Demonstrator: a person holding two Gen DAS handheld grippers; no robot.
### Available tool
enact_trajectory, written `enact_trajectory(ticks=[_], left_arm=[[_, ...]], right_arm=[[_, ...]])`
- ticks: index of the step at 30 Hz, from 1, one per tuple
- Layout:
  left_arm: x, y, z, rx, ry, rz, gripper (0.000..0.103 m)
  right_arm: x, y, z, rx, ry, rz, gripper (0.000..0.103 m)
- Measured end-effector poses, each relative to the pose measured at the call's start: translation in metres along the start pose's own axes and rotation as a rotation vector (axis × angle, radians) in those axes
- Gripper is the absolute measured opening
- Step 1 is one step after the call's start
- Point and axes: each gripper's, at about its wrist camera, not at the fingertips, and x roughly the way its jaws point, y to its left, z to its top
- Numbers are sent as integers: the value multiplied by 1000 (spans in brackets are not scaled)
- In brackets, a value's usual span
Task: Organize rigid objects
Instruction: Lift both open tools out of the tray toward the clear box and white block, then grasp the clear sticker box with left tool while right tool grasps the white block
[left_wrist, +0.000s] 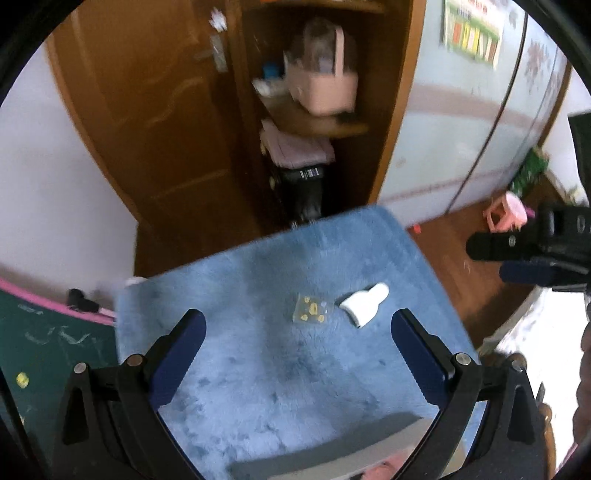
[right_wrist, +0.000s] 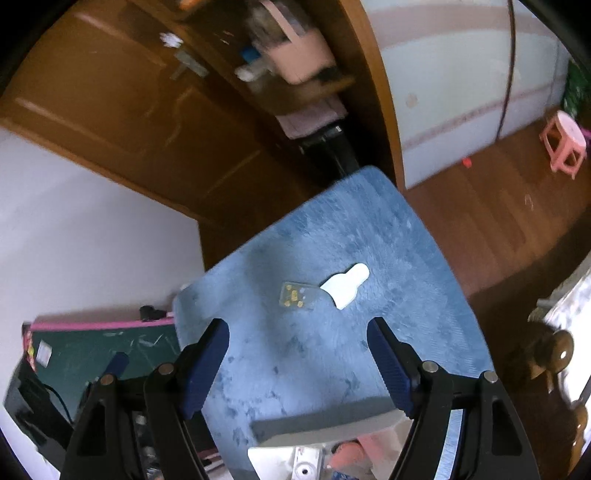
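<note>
Both grippers, left (left_wrist: 297, 341) & right (right_wrist: 297, 349), hang apart & empty over blue mat (right_wrist: 388, 236). White bottle-shaped piece (right_wrist: 345, 286) lies frame centre, touching small clear packet (right_wrist: 295, 295). Best approach: straddle its narrow width w/ jaws, avoiding packet.

R gripper (right_wrist: 297, 360) jaws wide, empty, over blue fuzzy mat (right_wrist: 388, 236); white bottle (right_wrist: 345, 286) lying beside small sticker packet (right_wrist: 295, 295).

We see a blue fuzzy mat (left_wrist: 280, 369) bearing a white bottle-shaped piece (left_wrist: 364, 303), with a small clear packet (left_wrist: 312, 309) at its nine o'clock.
</note>
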Motion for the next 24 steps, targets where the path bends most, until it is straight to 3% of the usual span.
enact_trajectory(ticks=[8,13,19,24], left_arm=[[139,-5,-11,48,155,-57,101],[188,-9,-16,87,189,-24,101],[221,3,-27,45,213,-40,101],[224,4,-31,34,187,-83,101]], right_arm=[[120,-36,33,155,133,-68,78],[183,-57,36,258,194,-93,78],[233,-64,33,320,235,-146,78],[257,-68,26,358,248,-206,78]])
